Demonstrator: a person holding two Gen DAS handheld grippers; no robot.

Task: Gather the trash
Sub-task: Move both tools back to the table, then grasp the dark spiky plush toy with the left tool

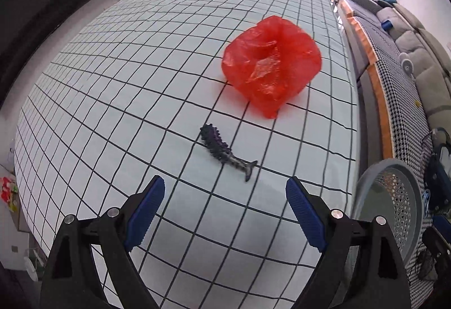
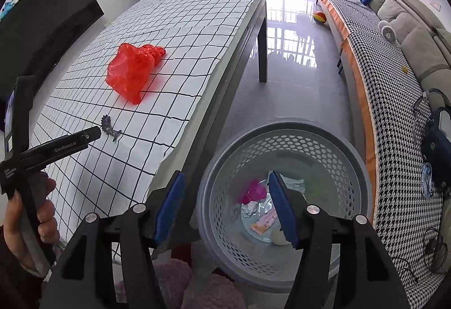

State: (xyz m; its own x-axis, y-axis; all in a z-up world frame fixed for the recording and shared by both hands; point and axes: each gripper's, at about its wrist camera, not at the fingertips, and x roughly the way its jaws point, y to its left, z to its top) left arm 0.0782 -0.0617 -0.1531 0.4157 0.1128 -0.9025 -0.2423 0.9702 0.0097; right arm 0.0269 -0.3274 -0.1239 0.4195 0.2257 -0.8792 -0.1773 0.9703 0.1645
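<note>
A crumpled red plastic bag (image 1: 272, 64) lies on the checked tablecloth (image 1: 141, 69); it also shows in the right wrist view (image 2: 132, 71). A small dark purple toy fish (image 1: 225, 152) lies nearer, just ahead of my open, empty left gripper (image 1: 225, 196). The fish also shows in the right wrist view (image 2: 110, 128), by the left gripper's tip (image 2: 94, 134). My right gripper (image 2: 225, 196) is open and empty, held above the grey perforated waste basket (image 2: 349, 151), which holds a pink wrapper (image 2: 253, 190) and other scraps.
The basket (image 1: 394, 196) stands on the floor beside the table's right edge (image 2: 214, 100). A houndstooth-covered sofa (image 2: 394, 89) runs along the right with a dark bag (image 2: 439, 137) on it. A TV (image 2: 42, 27) stands at the left.
</note>
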